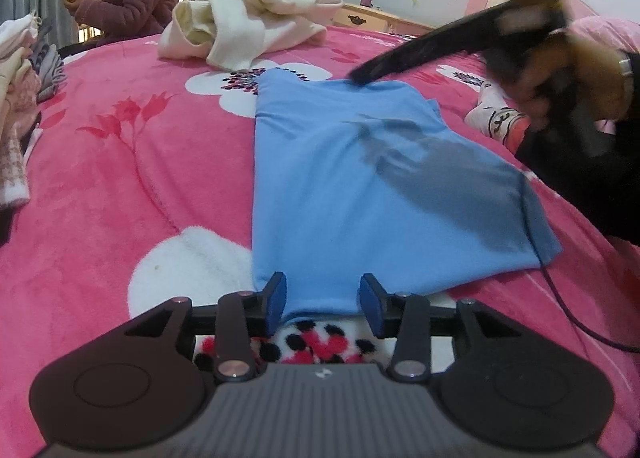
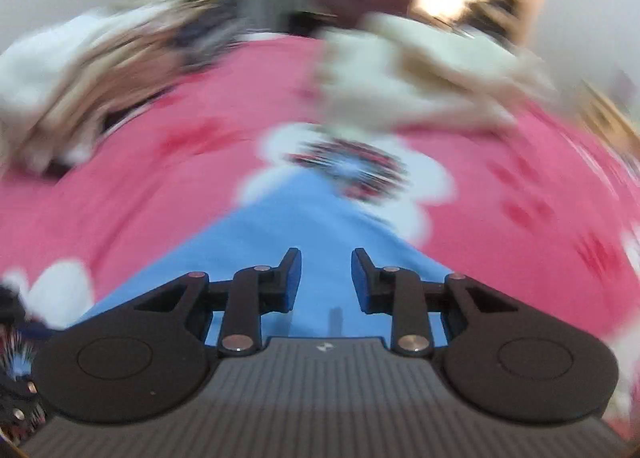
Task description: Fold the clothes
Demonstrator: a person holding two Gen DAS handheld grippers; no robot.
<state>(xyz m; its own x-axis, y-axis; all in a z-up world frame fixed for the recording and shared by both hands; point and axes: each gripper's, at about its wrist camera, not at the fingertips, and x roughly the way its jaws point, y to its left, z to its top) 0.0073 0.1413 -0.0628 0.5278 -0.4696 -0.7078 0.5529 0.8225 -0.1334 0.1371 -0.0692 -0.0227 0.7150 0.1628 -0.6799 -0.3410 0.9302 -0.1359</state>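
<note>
Blue garment (image 1: 352,186) flat on pink blanket (image 1: 120,178), near edge between parted left gripper (image 1: 323,296) pads; right gripper (image 2: 326,278) open, empty, above cloth.

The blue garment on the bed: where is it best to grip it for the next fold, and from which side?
Probably the near hem of the blue garment, approached from the near side. That edge lies flat between the open fingers of the left tool.

The blue garment (image 1: 344,186) is thin, smooth, matt cloth. Under it the pink blanket (image 1: 120,178) looks plush and fuzzy. The cream heap (image 1: 248,22) is soft, thick knit. The left hand-held gripper (image 1: 322,296) is matt black plastic with shiny metal pins.
</note>
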